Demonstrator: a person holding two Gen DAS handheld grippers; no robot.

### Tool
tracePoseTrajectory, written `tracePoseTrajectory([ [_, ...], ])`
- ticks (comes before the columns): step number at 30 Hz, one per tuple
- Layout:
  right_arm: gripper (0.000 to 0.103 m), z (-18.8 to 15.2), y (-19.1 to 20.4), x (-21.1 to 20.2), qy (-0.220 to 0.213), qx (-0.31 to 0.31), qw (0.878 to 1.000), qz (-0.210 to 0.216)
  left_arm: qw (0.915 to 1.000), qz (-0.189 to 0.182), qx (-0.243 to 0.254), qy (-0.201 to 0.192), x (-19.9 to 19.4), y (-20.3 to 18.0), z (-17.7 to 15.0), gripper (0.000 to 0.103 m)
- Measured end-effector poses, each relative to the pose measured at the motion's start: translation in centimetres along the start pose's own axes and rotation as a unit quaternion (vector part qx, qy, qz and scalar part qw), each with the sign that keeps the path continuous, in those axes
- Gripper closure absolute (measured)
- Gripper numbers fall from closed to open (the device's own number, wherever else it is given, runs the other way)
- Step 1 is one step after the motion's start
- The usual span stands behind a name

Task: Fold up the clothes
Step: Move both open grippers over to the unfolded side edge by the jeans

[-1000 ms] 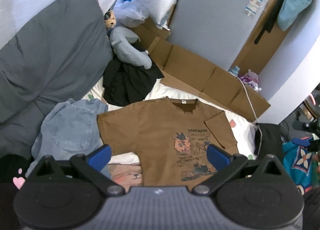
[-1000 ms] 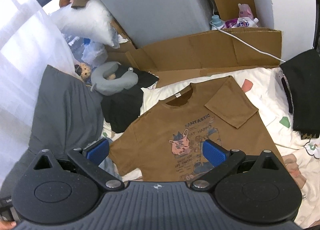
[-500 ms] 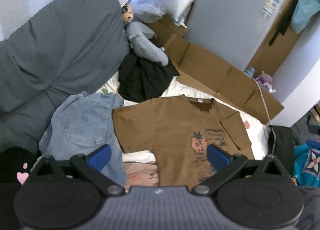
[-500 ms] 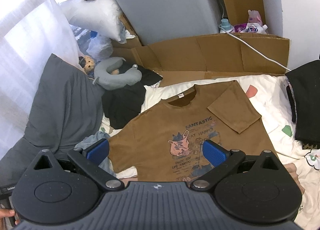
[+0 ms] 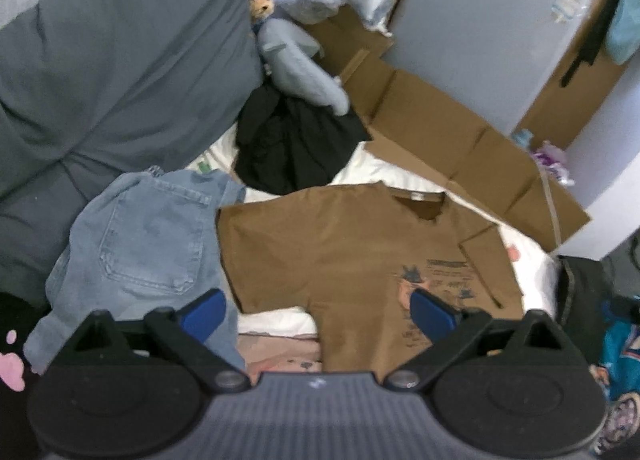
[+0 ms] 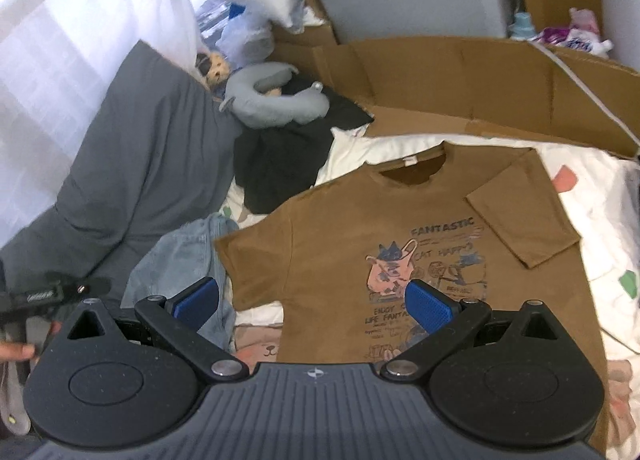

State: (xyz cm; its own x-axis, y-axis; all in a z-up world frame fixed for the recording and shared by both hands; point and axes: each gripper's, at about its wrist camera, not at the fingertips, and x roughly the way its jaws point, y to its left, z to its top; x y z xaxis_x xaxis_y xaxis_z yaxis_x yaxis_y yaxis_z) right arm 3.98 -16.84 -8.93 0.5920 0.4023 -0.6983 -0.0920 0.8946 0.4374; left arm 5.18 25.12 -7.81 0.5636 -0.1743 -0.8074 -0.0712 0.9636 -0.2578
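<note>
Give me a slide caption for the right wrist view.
Open right tongs above a brown T-shirt, one sleeve folded in.

White bed [image 6: 592,219], brown T-shirt [image 6: 340,244], jeans [image 5: 148,236]

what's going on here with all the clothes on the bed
A person holds a gripper in each hand above a brown T-shirt spread face up on the bed. One sleeve is already folded in over the chest; the other lies flat beside the jeans. The left gripper and right gripper both have their jaws open, holding nothing.
</note>
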Motion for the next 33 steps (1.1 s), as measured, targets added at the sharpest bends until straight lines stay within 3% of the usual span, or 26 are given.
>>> tracePoseTrajectory([
  [3,0.003,-1.0,-0.9,2.5,0.003,0.002,1.000,0.007,0.9995,-0.001,-0.031,0.000,3.0,1.1,-0.8,0.012],
  [9,0.005,-3.3,-2.8,8.1,0.029,-0.012,1.000,-0.003,0.9960,0.003,-0.088,-0.014,7.6,3.4,-2.6,0.014],
  [12,0.010,-4.3,-3.8,10.9,0.029,-0.007,1.000,0.001,0.9942,0.009,-0.105,-0.021,10.0,4.1,-3.6,0.025],
  [14,0.017,-4.9,-4.3,12.5,0.027,-0.001,1.000,0.010,0.9943,0.023,-0.104,-0.013,11.9,4.3,-4.2,0.039],
  [19,0.030,-6.3,-4.1,16.5,0.045,-0.031,0.998,0.025,0.9925,0.037,-0.117,-0.004,16.0,5.5,-5.9,0.051],
  [20,0.030,-6.5,-4.1,17.1,0.047,-0.035,0.998,0.029,0.9922,0.041,-0.117,-0.002,16.8,5.7,-6.2,0.057],
  [24,0.031,-7.3,-4.3,19.3,0.054,-0.039,0.997,0.040,0.9888,0.050,-0.140,-0.002,19.0,6.6,-7.2,0.061],
  [29,0.032,-8.3,-4.6,21.6,0.065,-0.040,0.996,0.047,0.9849,0.059,-0.162,-0.015,20.7,7.3,-8.5,0.079],
  [33,0.032,-9.4,-4.8,23.4,0.074,-0.030,0.995,0.055,0.9829,0.049,-0.176,-0.028,22.0,7.3,-8.6,0.082],
])
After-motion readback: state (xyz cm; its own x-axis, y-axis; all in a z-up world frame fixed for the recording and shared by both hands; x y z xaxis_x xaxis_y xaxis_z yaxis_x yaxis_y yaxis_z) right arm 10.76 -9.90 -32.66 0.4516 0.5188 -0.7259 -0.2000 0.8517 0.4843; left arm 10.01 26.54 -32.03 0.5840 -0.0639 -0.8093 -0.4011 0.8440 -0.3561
